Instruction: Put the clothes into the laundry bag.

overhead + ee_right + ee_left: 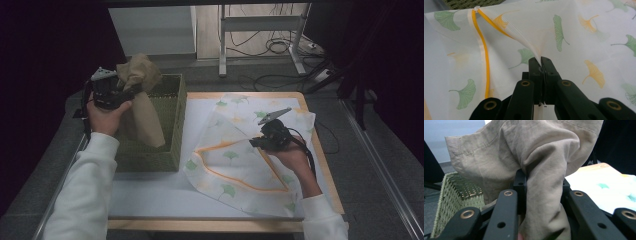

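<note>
On the left side of the table (150,192), the left gripper (131,91) is raised above a green woven basket (170,145), and its jaws are clamped on a beige garment (142,107). From the high view, the crumpled top of that garment bunches above the gripper, while the rest hangs down in a long fold into the basket, reaching toward its front wall. From the left gripper view, the cloth (544,170) passes between the two black jaws and drapes over them, its seam lines showing near the top; the woven rim of the basket (451,192) lies below and to the left.

Toward the right half of the table, the right gripper (256,142) rests low on a white mesh bag (235,170) printed with green and yellow ginkgo leaves. Its jaws are pressed together on a pinch of the bag's upper layer. From the right gripper view, the mesh (529,32) rises in a taut ridge from the jaw tips toward the far corner, where two yellow-orange bands (482,47) meet at a small white tie. From the high view, an orange trim runs around the bag's opening, which faces the basket, and the bag's left edge lies just beside the basket's right wall. Both forearms wear white sleeves (85,190).
</note>
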The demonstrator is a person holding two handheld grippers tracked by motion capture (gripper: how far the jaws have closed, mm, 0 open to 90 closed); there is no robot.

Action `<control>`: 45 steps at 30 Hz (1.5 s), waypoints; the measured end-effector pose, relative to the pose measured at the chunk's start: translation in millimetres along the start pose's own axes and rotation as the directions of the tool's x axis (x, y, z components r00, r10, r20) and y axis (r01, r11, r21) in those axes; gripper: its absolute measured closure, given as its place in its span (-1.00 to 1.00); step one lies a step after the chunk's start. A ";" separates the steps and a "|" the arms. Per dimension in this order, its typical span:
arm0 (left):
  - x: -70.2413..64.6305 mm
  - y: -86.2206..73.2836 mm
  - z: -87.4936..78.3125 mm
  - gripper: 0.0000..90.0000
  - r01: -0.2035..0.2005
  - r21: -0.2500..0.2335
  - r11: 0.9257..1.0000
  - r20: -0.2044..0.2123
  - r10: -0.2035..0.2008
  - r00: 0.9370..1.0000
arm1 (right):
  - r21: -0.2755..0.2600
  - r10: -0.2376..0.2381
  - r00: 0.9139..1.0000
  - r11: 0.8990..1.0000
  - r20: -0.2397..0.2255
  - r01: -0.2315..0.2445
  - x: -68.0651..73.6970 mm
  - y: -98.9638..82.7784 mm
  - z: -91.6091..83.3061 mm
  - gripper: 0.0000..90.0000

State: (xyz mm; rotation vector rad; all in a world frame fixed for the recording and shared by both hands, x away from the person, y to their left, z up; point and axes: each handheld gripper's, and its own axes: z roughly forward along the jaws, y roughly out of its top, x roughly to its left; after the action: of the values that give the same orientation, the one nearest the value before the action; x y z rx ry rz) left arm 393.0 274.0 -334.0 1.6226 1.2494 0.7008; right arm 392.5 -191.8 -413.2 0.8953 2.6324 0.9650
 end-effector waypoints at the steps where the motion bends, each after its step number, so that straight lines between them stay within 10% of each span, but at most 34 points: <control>1: -0.2 0.6 -1.2 0.58 -0.001 -0.001 1.000 0.001 0.001 1.000 | 0.000 0.000 1.000 1.000 0.000 0.000 -0.1 0.0 0.1 0.92; 45: -35.7 12.6 -46.6 0.58 -0.046 -0.129 0.991 0.100 0.059 0.993 | 0.002 -0.002 1.000 1.000 0.003 0.002 0.7 0.5 0.7 0.92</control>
State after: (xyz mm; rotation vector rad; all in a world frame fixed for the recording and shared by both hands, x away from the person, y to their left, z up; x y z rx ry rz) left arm 346.8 255.3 -300.5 1.5715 1.0700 0.7053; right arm 392.4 -190.7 -413.4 0.8935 2.6322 0.9597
